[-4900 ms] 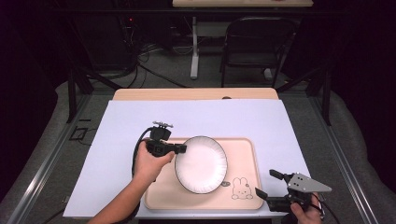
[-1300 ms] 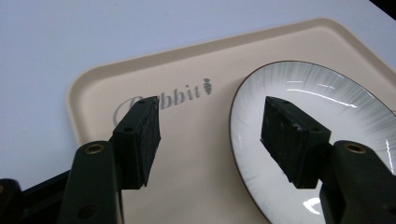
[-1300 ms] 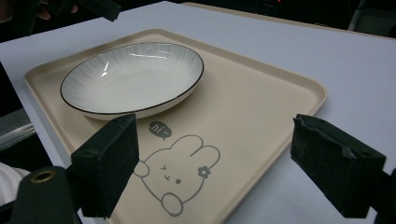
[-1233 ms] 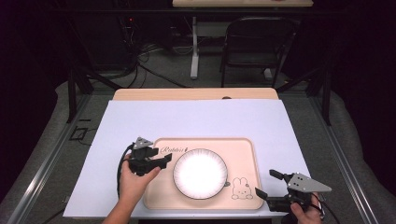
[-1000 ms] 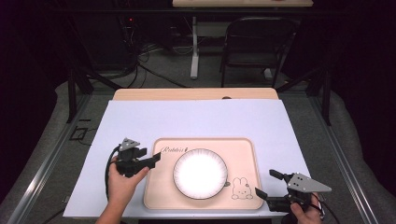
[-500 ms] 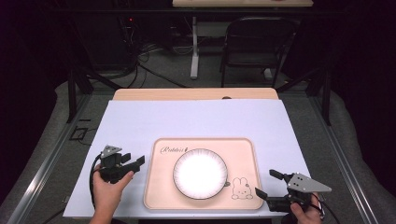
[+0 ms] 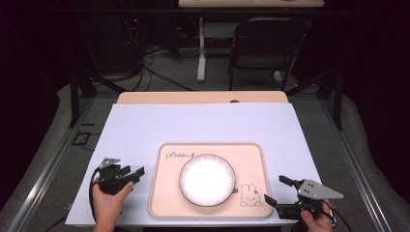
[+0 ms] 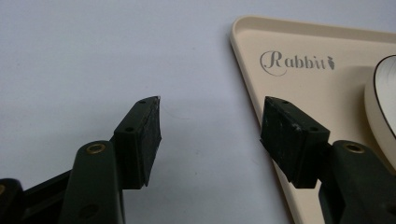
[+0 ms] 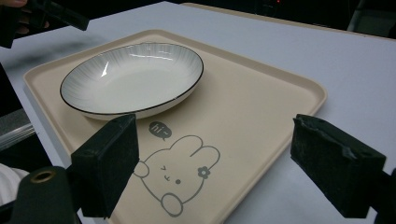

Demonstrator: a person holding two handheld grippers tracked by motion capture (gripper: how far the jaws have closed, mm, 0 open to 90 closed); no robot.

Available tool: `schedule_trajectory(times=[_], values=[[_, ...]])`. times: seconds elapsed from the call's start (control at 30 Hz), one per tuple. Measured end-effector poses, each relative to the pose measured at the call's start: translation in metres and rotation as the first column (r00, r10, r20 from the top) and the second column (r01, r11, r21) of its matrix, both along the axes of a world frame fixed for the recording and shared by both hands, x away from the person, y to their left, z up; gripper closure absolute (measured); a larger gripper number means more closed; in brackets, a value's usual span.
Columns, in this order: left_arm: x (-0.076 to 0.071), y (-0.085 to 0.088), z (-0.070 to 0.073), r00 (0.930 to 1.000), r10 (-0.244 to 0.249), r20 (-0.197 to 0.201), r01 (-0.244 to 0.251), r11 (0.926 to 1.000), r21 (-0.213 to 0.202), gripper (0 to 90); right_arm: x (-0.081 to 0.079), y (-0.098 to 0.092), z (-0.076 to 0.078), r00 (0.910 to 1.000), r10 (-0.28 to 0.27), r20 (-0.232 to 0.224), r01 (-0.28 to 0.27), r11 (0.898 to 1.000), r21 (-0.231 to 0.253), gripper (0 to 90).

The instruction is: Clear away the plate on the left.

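A white dish with a dark rim (image 7: 208, 180) (image 9: 132, 77) lies in the middle of a beige tray (image 7: 169, 203) (image 8: 303, 84) (image 9: 261, 88) printed with a rabbit and the word "Rabbit". My left gripper (image 7: 133, 174) (image 8: 212, 140) is open with nothing between its jaws, over the white table cover just left of the tray. My right gripper (image 7: 277, 189) (image 9: 224, 165) is open and empty at the tray's near right corner, its jaws pointing across the rabbit drawing toward the dish.
A white cover (image 7: 203, 125) spreads over the wooden table (image 7: 203, 97). A folding chair (image 7: 266, 43) and a table leg (image 7: 200, 48) stand beyond the far edge. Metal rails (image 7: 43, 169) run along both sides.
My left gripper let go of the dish, which now rests flat on the tray, and drew back leftward off the tray toward the near left. The right gripper stayed still.
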State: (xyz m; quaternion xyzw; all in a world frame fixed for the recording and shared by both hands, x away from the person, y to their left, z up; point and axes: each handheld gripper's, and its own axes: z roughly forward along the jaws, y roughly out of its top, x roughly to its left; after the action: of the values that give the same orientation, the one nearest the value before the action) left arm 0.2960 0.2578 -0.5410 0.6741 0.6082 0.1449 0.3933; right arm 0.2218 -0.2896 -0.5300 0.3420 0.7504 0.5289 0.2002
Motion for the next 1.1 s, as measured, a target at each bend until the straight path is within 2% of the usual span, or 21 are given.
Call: schedule_trajectory(times=[0.3, 0.53, 0.73, 1.1], values=[[-0.0012, 0.0054, -0.0062, 0.9998, 0.021, -0.005, -0.021, 0.9997, 0.012, 38.5, -0.0001, -0.0001, 0.0001, 1.0000, 0.001, 0.000, -0.001, 1.000, -0.002, 14.9], [-0.0020, 0.0053, -0.0065, 0.9998, 0.022, 0.001, -0.022, 0.9996, 0.017, 38.5, 0.0000, -0.0002, 0.0000, 1.0000, 0.002, 0.000, -0.002, 1.000, -0.001, 14.9], [-0.0016, 0.0047, -0.0076, 0.9999, 0.014, -0.009, -0.013, 0.9996, 0.025, 38.5, 0.0001, -0.0003, 0.0000, 1.0000, 0.002, -0.001, -0.002, 1.000, 0.000, 14.9], [-0.0009, 0.0052, -0.0090, 0.9997, 0.020, -0.016, -0.020, 0.9997, 0.016, 38.5, 0.0001, -0.0006, 0.0001, 1.0000, 0.001, 0.001, -0.001, 1.000, 0.001, 14.9]])
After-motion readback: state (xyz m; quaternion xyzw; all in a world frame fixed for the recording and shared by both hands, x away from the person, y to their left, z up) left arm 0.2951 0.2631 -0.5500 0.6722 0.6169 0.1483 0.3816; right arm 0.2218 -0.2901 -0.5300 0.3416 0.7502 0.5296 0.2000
